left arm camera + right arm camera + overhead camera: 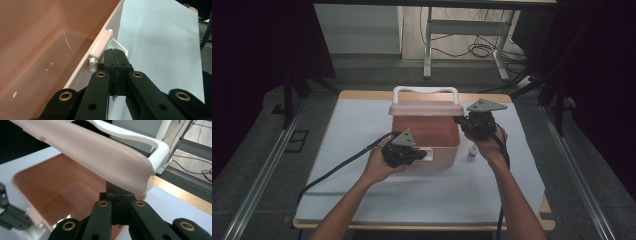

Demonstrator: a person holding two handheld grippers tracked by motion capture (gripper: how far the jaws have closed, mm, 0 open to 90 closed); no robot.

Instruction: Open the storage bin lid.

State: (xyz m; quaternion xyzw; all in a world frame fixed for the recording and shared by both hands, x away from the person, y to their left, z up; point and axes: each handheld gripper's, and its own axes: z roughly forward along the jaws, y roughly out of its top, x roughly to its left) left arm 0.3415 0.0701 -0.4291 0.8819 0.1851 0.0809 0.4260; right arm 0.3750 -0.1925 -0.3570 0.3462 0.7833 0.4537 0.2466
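A pink box (427,137) stands on the table with its lid (426,107) tilted up, and the lid carries a white handle (425,91). My left gripper (423,154) is at the box's front wall. In the left gripper view its jaws are shut, with the gripper (114,53) lying over the white latch (121,48) below the pink rim clip (100,45). My right gripper (459,120) is at the lid's right end. Its jaws are shut, and the tips are hidden under the lid's rim (117,165). The box interior (62,182) looks empty.
A small white object (472,151) stands on the white table cover (377,195) just right of the box, near my right wrist. A wooden table edge (362,93) borders the far side. Desk legs and cables (482,50) lie on the floor beyond.
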